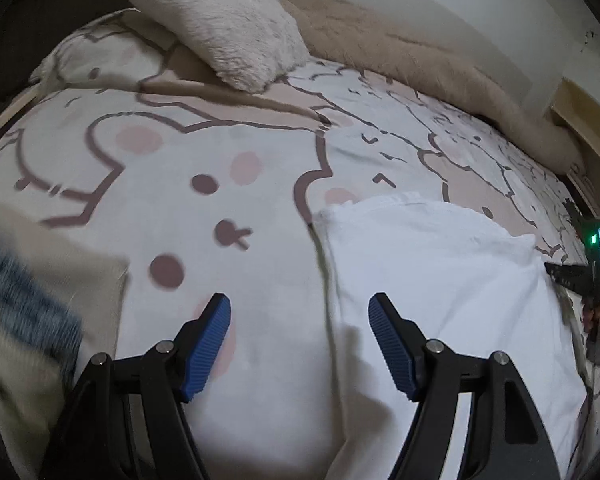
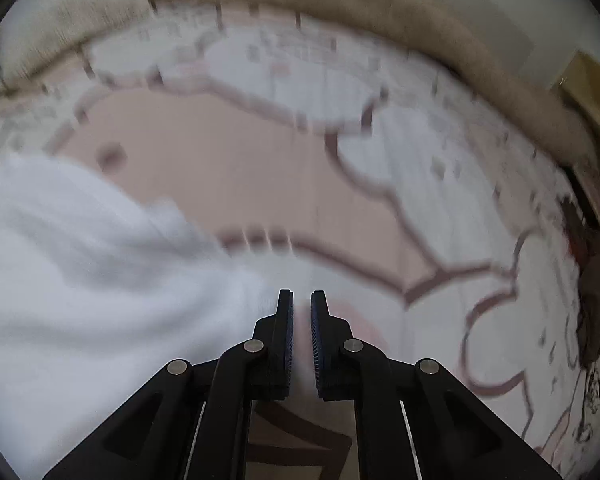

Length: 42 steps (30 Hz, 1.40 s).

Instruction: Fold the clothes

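A folded white garment (image 1: 440, 280) lies flat on the bunny-print bed sheet (image 1: 180, 208). My left gripper (image 1: 300, 300) hovers over the garment's left edge. It is open, with one blue pad over the sheet, the other over the white cloth, and nothing between them. The right gripper's black body (image 1: 596, 276) shows at the garment's far right side. In the blurred right wrist view, the right gripper (image 2: 301, 298) is shut just off the right edge of the white garment (image 2: 80, 280), above the sheet (image 2: 240, 184). I see no cloth pinched in it.
A beige garment with blue stripes (image 1: 28, 312) lies at the left edge. A white fluffy pillow (image 1: 220, 20) and a beige fleece blanket (image 1: 420, 60) run along the head and far side of the bed. A wooden frame (image 1: 588, 120) and a dark clutter (image 2: 596, 300) sit at the right.
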{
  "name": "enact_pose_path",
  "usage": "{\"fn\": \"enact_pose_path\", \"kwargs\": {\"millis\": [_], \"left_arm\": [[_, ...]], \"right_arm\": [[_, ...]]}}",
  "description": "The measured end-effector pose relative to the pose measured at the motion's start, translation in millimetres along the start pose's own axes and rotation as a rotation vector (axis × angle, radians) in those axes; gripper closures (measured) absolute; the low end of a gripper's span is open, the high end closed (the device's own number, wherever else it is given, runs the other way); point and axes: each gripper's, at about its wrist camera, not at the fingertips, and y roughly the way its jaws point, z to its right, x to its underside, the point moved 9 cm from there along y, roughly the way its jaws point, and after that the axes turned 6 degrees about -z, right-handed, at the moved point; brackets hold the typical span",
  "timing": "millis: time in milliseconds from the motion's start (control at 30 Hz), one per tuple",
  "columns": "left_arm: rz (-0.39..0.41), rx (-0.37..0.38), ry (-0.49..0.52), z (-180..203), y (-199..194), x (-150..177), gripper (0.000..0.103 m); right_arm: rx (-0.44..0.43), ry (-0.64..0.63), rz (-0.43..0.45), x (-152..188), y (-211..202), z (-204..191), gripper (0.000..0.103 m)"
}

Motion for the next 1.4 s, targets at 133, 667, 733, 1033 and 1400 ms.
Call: {"fn": "enact_pose_path", "kwargs": {"millis": [133, 667, 733, 1033, 1400], "left_arm": [[-0.066, 0.079, -0.048, 7, 18, -23, 0.032], [-0.056, 0.216, -0.043, 38, 27, -56, 0.097], [-0.048, 0.186, -0.035, 35, 23, -60, 0.097], [-0.093, 0.082, -0.042, 19, 49, -51, 0.097], [-0.113, -0.080, -0.022, 10, 21, -19, 0.062]], "right_arm": [[-0.021, -0.014, 0.032, 11, 6, 2, 0.094], [-0.299, 0.188, 0.061, 17, 6, 14, 0.094], [-0.440, 0.259, 0.024, 20, 2, 15, 0.093], [-0.699, 0.354, -0.010, 13, -21, -9, 0.025], [-0.402, 0.203, 0.002, 13, -29, -20, 0.059]]}}
